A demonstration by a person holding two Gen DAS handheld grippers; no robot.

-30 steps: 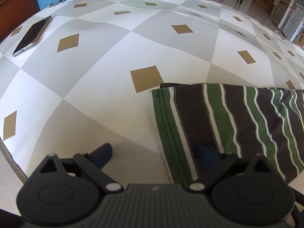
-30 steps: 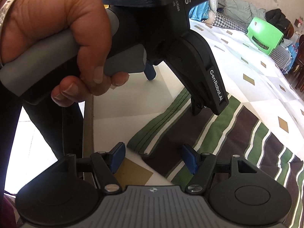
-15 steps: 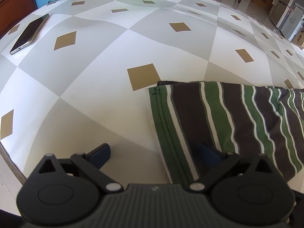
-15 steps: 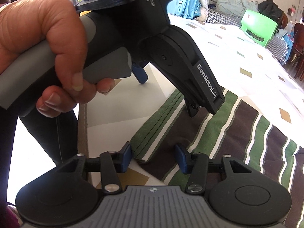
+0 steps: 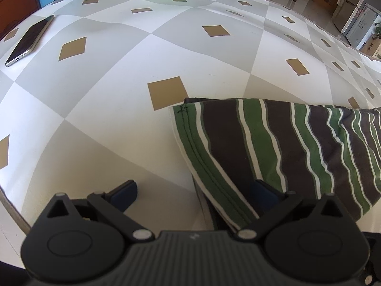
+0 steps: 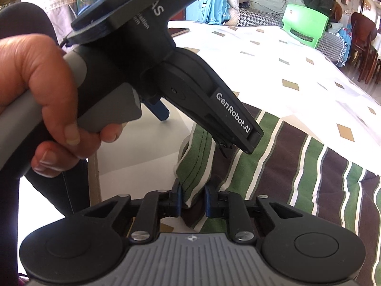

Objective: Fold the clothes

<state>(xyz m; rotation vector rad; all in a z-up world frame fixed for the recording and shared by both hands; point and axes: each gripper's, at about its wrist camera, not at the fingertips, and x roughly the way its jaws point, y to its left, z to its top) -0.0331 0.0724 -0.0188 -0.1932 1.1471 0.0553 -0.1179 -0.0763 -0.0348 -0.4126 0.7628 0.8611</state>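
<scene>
A green, brown and white striped garment (image 5: 285, 147) lies on the checked tablecloth (image 5: 119, 95); it also shows in the right wrist view (image 6: 297, 166). My left gripper (image 5: 193, 193) is open and straddles the garment's green hem, one finger on the bare cloth, the other on the fabric. My right gripper (image 6: 193, 201) is shut on the hem corner of the garment and the fabric bunches up between its blue pads. The left gripper body (image 6: 166, 76), held by a hand, hangs just above the same hem in the right wrist view.
A phone (image 5: 29, 40) lies on the table at the far left. The table's near edge (image 5: 12, 209) runs beside my left gripper. A green plastic chair (image 6: 304, 27) and piled clothes stand beyond the table; wooden chairs at the far right.
My right gripper has closed from wide open onto the garment's hem corner, and the fabric now bunches between its pads. My left gripper stays open over the hem.
</scene>
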